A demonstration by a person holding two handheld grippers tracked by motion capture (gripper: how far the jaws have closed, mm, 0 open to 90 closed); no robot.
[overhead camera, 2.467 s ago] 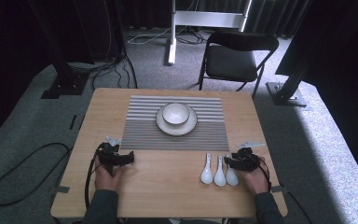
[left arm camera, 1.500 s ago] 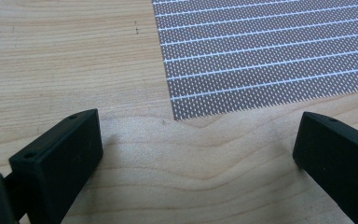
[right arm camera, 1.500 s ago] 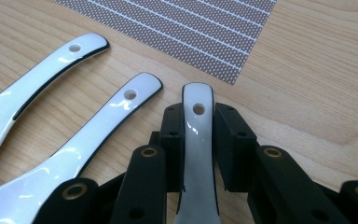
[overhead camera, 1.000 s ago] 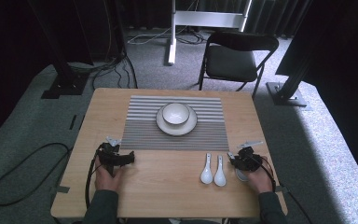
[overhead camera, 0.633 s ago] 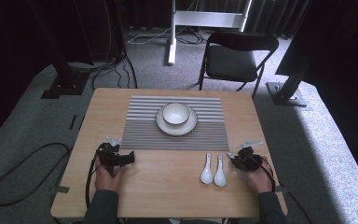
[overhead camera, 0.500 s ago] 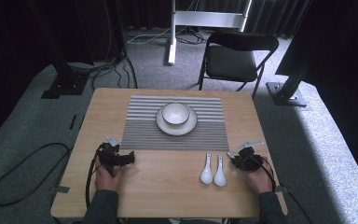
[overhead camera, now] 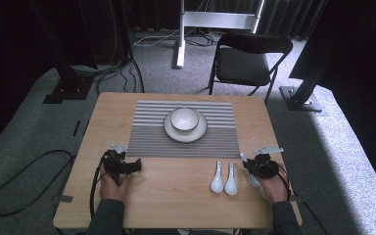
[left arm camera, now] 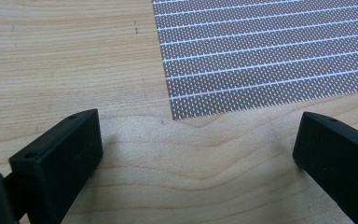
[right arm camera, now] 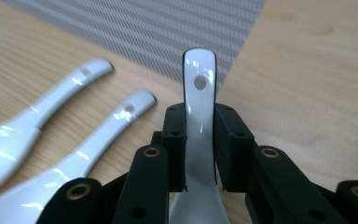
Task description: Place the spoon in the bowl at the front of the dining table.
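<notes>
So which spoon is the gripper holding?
The rightmost spoon: the right gripper has its jaws shut on the handle. The other two spoons lie free on the table, side by side to its left.

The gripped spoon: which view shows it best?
The right gripper view: the spoon's handle stands clamped between the right gripper's jaws. The high view shows just a small white sliver at that gripper.
</notes>
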